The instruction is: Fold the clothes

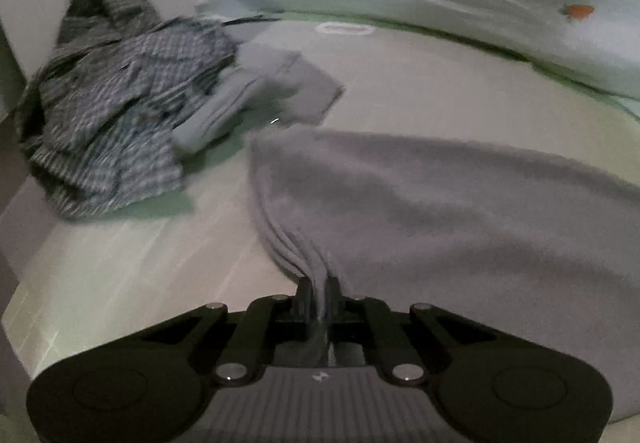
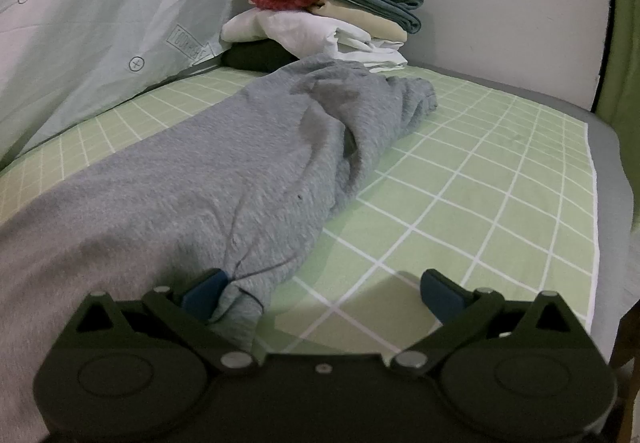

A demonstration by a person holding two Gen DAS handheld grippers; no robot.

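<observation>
Grey sweatshirt (image 2: pixel 224 163) lies stretched along the green checked bed sheet (image 2: pixel 480 183), one bunched edge clamped in the left gripper (image 1: pixel 319 295), while the right gripper (image 2: pixel 320 291) has its jaws apart beside another edge; pulling one-handed could drag it askew toward the folded stack (image 2: pixel 332 11) or checked shirts (image 1: pixel 112 115)

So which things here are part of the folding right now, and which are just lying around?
In hand:
- grey garment
- left gripper, shut on it
- right gripper, open beside it

Lying about:
- folded stack
- checked shirt pile
- pale folded cloth
- green grid mat
</observation>
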